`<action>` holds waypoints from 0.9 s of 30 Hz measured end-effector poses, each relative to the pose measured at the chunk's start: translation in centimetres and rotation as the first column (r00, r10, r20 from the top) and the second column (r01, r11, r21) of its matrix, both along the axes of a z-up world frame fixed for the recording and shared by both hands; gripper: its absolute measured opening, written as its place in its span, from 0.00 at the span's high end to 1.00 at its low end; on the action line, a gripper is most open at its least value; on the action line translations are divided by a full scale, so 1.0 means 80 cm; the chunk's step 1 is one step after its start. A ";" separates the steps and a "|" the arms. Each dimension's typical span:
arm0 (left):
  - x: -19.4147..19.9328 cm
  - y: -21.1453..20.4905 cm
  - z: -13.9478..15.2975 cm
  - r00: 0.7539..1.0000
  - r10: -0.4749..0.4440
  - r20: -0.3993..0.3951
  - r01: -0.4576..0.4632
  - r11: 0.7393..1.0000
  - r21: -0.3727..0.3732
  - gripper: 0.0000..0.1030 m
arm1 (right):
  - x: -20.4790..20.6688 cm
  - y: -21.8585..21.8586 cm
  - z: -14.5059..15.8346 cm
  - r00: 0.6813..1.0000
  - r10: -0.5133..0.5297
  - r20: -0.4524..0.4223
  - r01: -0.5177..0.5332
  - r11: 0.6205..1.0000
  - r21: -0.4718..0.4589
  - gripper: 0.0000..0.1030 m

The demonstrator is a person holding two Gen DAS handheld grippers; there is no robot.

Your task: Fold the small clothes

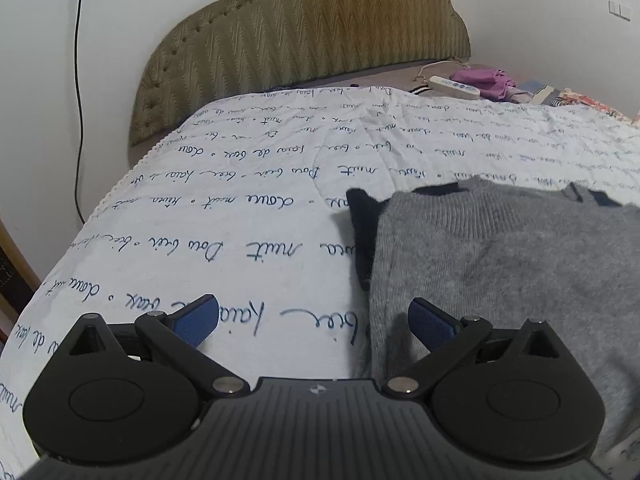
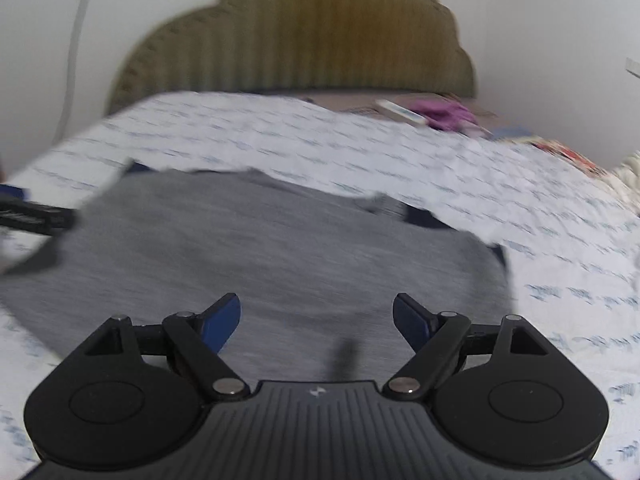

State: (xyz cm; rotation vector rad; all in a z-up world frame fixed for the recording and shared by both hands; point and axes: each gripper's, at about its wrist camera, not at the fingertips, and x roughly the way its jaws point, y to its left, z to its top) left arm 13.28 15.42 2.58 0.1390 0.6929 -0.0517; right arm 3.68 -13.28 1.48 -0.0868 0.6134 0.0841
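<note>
A small grey knit sweater (image 1: 500,256) with dark navy trim lies folded on a white quilt (image 1: 240,200) printed with blue handwriting. My left gripper (image 1: 312,322) hovers over the sweater's left edge, jaws wide apart and empty: the right pad is above grey knit, the left pad above bare quilt. In the blurred right wrist view the same sweater (image 2: 260,248) fills the middle. My right gripper (image 2: 316,316) hangs above its near part, open with nothing between the pads. The other gripper's black body (image 2: 36,216) shows at the left edge.
An olive padded headboard (image 1: 312,32) stands against the white wall behind the bed. A white remote (image 1: 454,87) and purple cloth (image 1: 486,82) lie at the far right by the pillows. A black cable (image 1: 78,80) hangs from a wall socket at left. The quilt's left edge drops off.
</note>
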 end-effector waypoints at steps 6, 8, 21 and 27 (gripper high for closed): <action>0.041 0.028 0.030 0.997 -0.029 -0.070 0.020 0.992 -0.127 0.01 | -0.023 0.090 0.006 0.988 0.150 0.040 -0.147 0.987 -0.067 0.18; 0.058 0.034 0.033 0.993 -0.059 -0.106 0.039 0.983 -0.177 0.01 | -0.029 0.114 0.003 0.982 0.185 0.043 -0.180 0.978 -0.103 0.19; 0.154 0.044 -0.011 0.921 -0.234 -0.313 0.022 0.830 -0.557 0.03 | -0.069 0.198 -0.029 0.949 0.315 0.005 -0.305 0.922 -0.238 0.19; 0.179 0.029 -0.036 0.881 -0.349 -0.318 0.054 0.743 -0.667 0.05 | -0.059 0.231 -0.055 0.951 0.307 0.016 -0.280 0.886 -0.370 0.19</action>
